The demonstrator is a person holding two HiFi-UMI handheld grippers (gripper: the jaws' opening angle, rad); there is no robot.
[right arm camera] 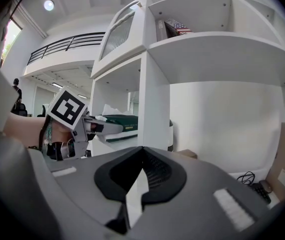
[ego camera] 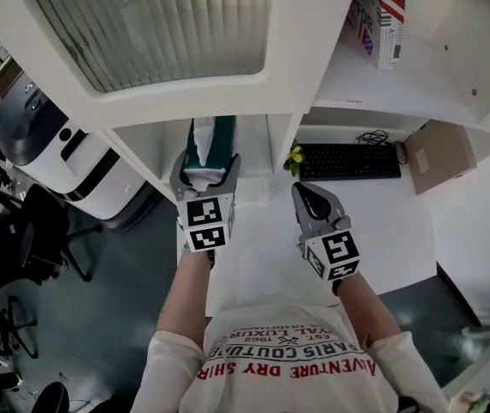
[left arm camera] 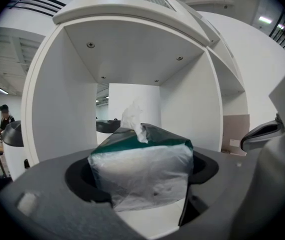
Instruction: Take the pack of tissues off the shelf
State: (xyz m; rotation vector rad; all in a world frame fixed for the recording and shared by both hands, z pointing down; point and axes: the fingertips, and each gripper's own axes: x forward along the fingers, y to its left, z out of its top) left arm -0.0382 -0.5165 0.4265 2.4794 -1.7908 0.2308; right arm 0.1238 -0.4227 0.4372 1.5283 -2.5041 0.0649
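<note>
The pack of tissues (ego camera: 212, 141) is a clear plastic wrap with a dark green top and a white tissue sticking up. It stands in the lowest open compartment of the white shelf (ego camera: 258, 140). My left gripper (ego camera: 205, 169) reaches into that compartment. In the left gripper view the pack (left arm camera: 140, 166) fills the gap of the left gripper (left arm camera: 142, 186), and both jaws touch its sides. My right gripper (ego camera: 309, 196) hangs over the white desk to the right of the shelf post. The right gripper (right arm camera: 142, 151) is shut with nothing in it and looks towards the pack (right arm camera: 118, 120).
A black keyboard (ego camera: 348, 160) lies on the white desk (ego camera: 391, 222) under the right shelves. A box with a flag print (ego camera: 388, 15) stands on an upper shelf. A small yellow-green thing (ego camera: 294, 157) sits by the post. A white machine (ego camera: 52, 136) and office chairs (ego camera: 21, 239) stand at the left.
</note>
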